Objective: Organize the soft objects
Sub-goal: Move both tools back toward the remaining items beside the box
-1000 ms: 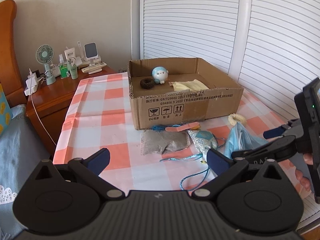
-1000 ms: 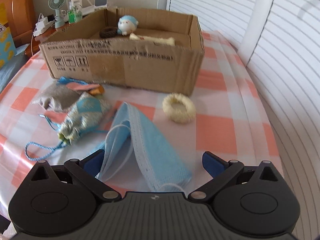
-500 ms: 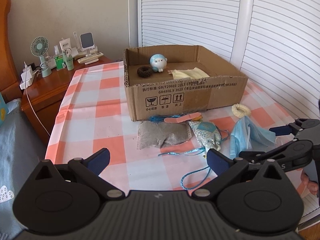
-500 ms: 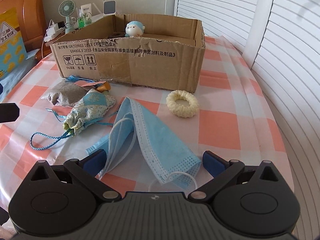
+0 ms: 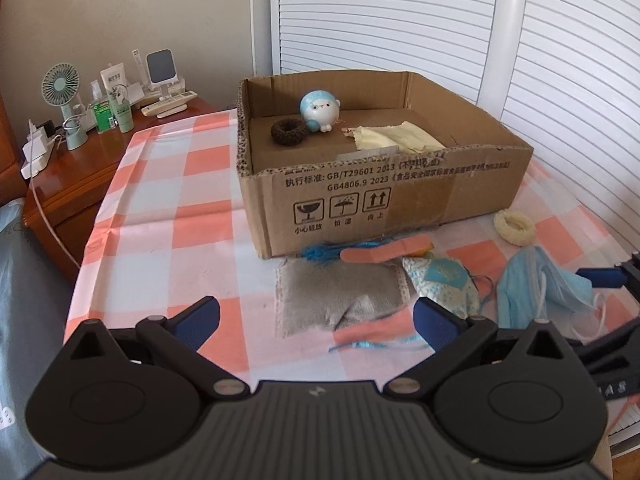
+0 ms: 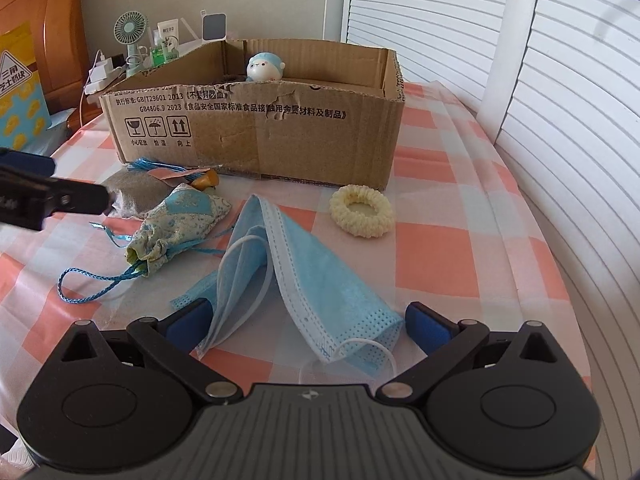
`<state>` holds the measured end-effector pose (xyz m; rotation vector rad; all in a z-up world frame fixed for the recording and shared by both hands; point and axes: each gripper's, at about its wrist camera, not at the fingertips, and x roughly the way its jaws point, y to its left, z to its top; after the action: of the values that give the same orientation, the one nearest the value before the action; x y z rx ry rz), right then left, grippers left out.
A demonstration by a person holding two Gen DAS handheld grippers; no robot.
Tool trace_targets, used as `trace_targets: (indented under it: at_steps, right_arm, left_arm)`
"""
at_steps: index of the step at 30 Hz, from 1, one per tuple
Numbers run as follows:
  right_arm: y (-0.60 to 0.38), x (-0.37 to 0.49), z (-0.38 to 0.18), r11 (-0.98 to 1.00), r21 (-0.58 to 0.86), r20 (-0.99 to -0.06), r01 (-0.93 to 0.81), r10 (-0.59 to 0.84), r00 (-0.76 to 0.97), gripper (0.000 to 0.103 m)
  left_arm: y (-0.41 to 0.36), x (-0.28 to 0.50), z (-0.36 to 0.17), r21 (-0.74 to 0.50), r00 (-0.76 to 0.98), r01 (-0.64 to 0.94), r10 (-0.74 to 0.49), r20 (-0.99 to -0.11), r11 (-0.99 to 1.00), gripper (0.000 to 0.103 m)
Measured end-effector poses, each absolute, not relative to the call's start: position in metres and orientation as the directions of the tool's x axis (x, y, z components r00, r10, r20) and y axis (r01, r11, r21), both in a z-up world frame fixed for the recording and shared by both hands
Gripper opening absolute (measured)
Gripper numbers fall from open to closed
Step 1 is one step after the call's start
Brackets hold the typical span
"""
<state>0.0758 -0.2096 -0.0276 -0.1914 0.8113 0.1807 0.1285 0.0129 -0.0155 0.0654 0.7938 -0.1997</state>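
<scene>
A cardboard box (image 5: pixel 400 196) (image 6: pixel 256 132) stands on the checked tablecloth and holds a blue plush toy (image 5: pixel 319 110), a dark scrunchie (image 5: pixel 289 132) and a yellow cloth (image 5: pixel 396 138). In front of it lie a grey pouch (image 5: pixel 336 292), a blue patterned drawstring pouch (image 6: pixel 176 220), a blue face mask (image 6: pixel 304 280) and a cream scrunchie (image 6: pixel 362 210). My left gripper (image 5: pixel 316 318) is open and empty, low over the grey pouch. My right gripper (image 6: pixel 308 320) is open with the mask lying between its fingers.
A wooden nightstand (image 5: pixel 80 168) at the left carries a small fan (image 5: pixel 66 100), bottles and remotes. White louvred doors (image 5: pixel 520 40) stand behind and to the right. An orange strip and blue tassel (image 5: pixel 360 252) lie by the box front. The table edge runs close on the right.
Both grippers have drawn back and lowered slightly toward the items in front of the box. The left gripper now sits nearer the grey pouch. Nothing was picked up.
</scene>
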Motion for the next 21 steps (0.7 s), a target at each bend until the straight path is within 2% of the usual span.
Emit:
trace_targets:
  at_steps: [8, 21]
  right_arm:
    - [-0.209, 0.074, -0.028, 0.968, -0.100, -0.728, -0.231, 0.087, 0.680, 0.103]
    - [-0.207, 0.071, -0.029, 0.970, -0.108, -0.720, -0.217, 0.074, 0.690, 0.103]
  left_arm:
    - [0.008, 0.159, -0.037, -0.046, 0.648, 0.197, -0.166, -0.743, 0.979, 0.102]
    - [0.061, 0.135, -0.039, 0.012, 0.648, 0.085, -0.046, -0.761, 0.996, 0.102]
